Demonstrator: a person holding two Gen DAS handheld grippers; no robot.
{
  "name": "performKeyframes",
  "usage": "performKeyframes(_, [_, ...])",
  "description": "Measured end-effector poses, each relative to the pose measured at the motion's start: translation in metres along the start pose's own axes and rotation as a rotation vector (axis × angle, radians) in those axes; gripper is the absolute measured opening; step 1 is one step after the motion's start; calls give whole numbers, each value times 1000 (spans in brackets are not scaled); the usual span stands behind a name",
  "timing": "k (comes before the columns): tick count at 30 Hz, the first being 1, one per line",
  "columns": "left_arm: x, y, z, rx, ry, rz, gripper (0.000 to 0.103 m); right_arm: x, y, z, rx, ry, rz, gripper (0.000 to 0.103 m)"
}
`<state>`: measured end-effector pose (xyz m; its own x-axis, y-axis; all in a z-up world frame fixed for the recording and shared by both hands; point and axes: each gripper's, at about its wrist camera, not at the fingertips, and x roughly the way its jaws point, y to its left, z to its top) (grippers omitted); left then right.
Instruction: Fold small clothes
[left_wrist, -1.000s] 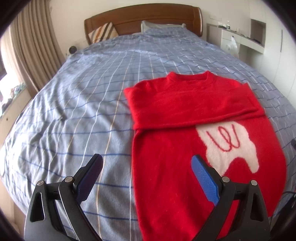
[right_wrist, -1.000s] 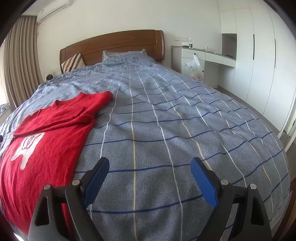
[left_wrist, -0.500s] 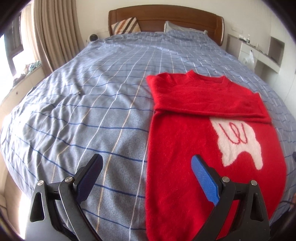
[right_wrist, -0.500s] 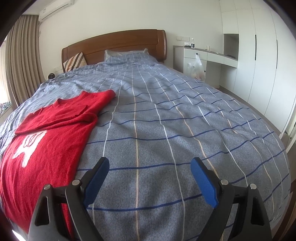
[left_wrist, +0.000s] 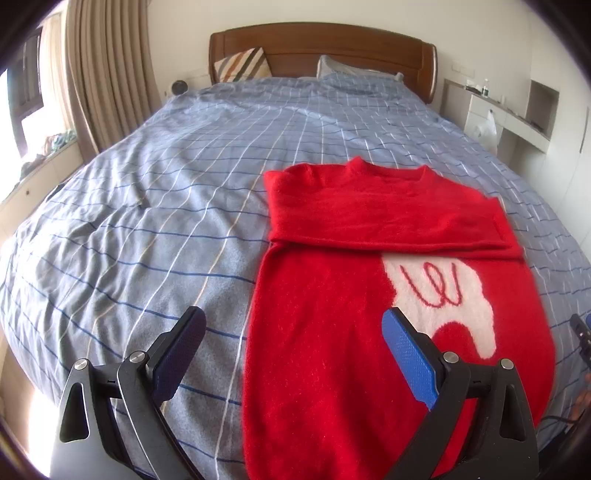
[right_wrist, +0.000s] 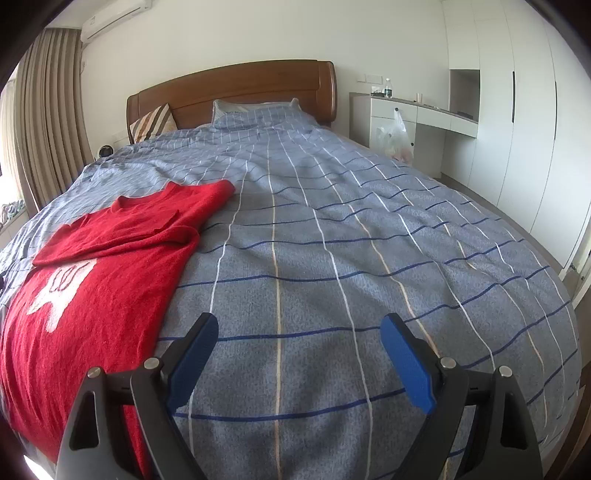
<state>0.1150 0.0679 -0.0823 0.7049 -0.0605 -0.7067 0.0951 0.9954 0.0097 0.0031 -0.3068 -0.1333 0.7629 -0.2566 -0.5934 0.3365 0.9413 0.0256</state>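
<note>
Showing the sweater's (left_wrist: 332, 332) folded sleeves best is the left wrist view.

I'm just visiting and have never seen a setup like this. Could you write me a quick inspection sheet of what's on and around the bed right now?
Surface: bed with a blue checked duvet, rumpled in places.
Job's things: one red sweater lying flat near the foot of the bed, sleeves folded across the chest, white pattern showing on the front.
Clutter: nothing seen on the duvet besides the sweater.
Grippers: left gripper open, above the sweater's near left edge, holding nothing; right gripper open over bare duvet, holding nothing.
Cables: a thin dark one shows at the left view's lower right edge.
Surroundings: wooden headboard, striped cushion, curtains, white desk with a plastic bag, white wardrobe.
</note>
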Motion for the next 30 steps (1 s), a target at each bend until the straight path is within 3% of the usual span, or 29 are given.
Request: performKeyframes(30, [5, -2, -10, -17, 23, 25, 97, 2, 2, 0, -2, 6, 8, 89])
